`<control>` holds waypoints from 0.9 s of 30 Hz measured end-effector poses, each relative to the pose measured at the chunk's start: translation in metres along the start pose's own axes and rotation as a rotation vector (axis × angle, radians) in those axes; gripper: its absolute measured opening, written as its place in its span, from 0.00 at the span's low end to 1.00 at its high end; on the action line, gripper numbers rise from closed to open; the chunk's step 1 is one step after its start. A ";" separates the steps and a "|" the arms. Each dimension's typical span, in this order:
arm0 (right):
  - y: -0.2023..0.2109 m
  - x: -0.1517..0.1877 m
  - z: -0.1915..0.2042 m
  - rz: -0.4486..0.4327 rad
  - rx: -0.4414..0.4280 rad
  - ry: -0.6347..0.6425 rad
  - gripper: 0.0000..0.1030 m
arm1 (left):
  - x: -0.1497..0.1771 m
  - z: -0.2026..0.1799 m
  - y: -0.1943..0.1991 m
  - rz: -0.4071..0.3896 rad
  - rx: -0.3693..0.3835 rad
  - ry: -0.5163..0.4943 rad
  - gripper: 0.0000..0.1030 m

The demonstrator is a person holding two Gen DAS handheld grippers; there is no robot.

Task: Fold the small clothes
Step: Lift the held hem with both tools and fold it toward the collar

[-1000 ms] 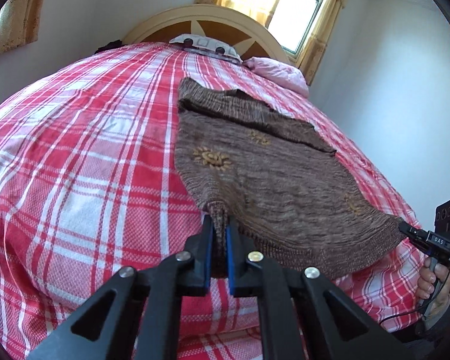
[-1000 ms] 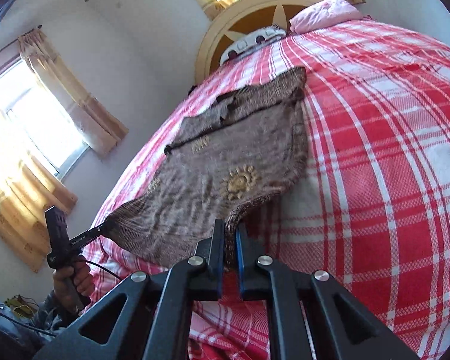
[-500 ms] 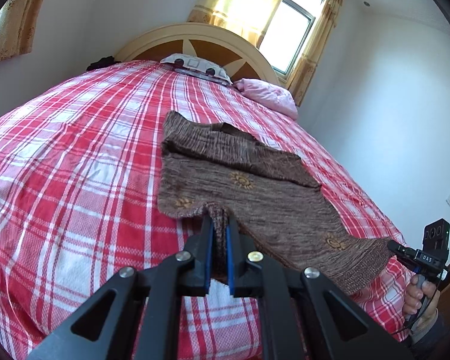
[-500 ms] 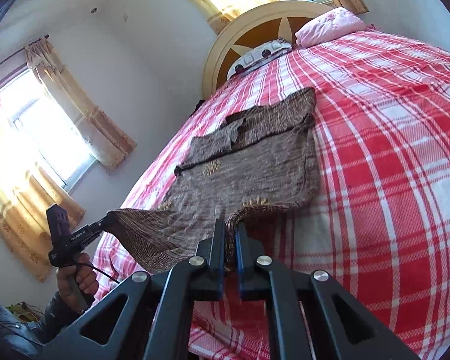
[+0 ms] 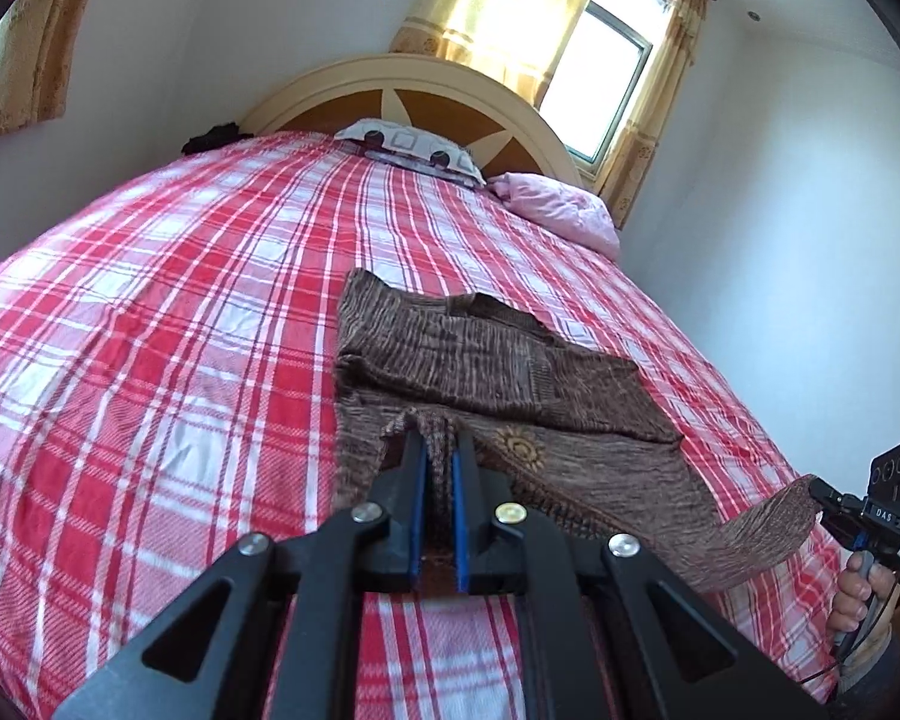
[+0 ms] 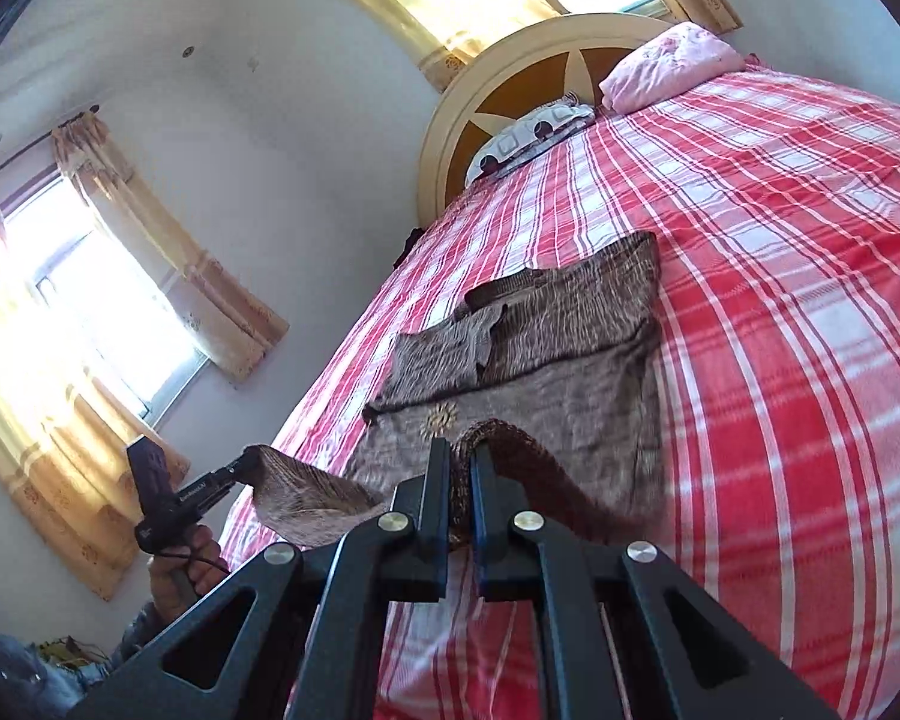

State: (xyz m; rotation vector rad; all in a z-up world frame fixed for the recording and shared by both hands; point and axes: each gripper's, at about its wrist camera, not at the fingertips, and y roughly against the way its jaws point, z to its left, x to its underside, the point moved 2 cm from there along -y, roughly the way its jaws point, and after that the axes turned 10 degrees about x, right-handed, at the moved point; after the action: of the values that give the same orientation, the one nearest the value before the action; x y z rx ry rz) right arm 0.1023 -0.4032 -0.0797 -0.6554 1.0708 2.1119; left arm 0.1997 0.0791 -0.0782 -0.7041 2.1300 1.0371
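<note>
A small brown knitted sweater [image 5: 486, 360] with sun-like motifs lies on the red and white plaid bed [image 5: 150, 360]. Its near hem is lifted off the bed and carried over the body. My left gripper [image 5: 437, 444] is shut on one hem corner. My right gripper [image 6: 463, 456] is shut on the other hem corner; it also shows in the left wrist view [image 5: 819, 495] at the far right. The sweater [image 6: 540, 348] shows its folded sleeves across the upper part in the right wrist view. The left gripper [image 6: 240, 471] also shows at the left there.
A patterned pillow [image 5: 414, 150] and a pink pillow [image 5: 558, 204] lie at the headboard [image 5: 426, 90]. Curtained windows stand behind the headboard and on the side wall [image 6: 90, 312]. A white wall runs along the bed's right side in the left wrist view.
Both grippers have raised the hem and moved it forward over the sweater toward the headboard. The lower part now hangs lifted between them, covering more of the body.
</note>
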 end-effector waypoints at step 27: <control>-0.159 -0.157 -0.030 0.025 0.030 -0.079 0.05 | -0.117 0.054 -0.156 0.042 -0.095 0.076 0.07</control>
State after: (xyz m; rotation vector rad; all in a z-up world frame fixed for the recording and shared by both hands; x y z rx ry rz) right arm 0.3275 -0.4115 -0.0680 -0.5423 1.0696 2.1210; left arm 0.4009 0.0598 -0.0894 -0.7575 2.1797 1.1581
